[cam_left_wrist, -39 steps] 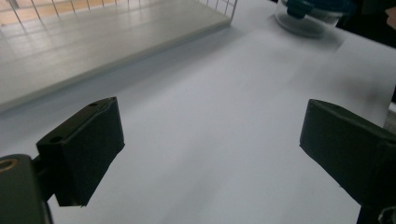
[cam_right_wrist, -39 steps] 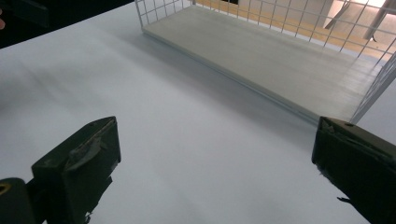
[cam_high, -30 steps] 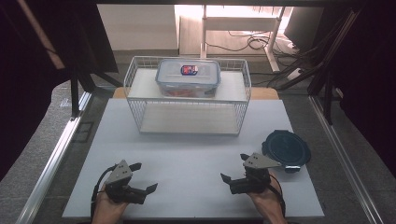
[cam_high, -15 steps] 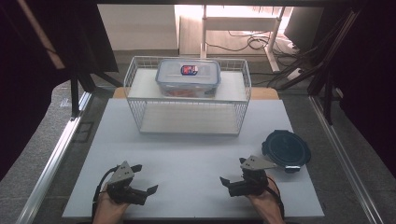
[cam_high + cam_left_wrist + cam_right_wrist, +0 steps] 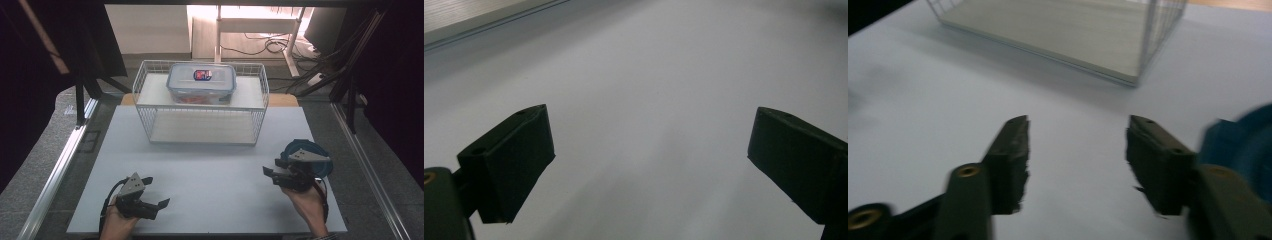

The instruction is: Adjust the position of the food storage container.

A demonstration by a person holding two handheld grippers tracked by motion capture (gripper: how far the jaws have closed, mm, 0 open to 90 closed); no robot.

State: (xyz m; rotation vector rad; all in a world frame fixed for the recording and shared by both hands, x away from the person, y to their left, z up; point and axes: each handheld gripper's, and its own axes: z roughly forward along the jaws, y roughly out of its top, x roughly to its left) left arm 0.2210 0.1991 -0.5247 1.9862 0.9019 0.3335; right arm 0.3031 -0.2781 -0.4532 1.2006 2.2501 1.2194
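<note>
My left gripper (image 5: 156, 192) rests low at the table's near left, held by a hand, with its jaws wide open and only bare white tabletop between them (image 5: 649, 160). My right gripper (image 5: 270, 172) is at the near right, partly over a round dark-blue dish (image 5: 301, 145). Its jaws have just been closing and now stand about half apart with nothing between them (image 5: 1078, 150). The blue dish (image 5: 1243, 140) lies just beside the right jaw. A clear lidded food box (image 5: 201, 82) with a red-and-blue label sits on top of a white wire basket (image 5: 200, 125) at the back.
The white tabletop (image 5: 210, 170) spreads between the grippers and the wire basket (image 5: 1148, 45). Metal frame rails (image 5: 60, 160) run along both sides of the table. Cables and desk legs lie on the floor beyond.
The right gripper has moved right and a little away from the person, up to the blue dish, and its jaws have narrowed. The left gripper has stayed put.
</note>
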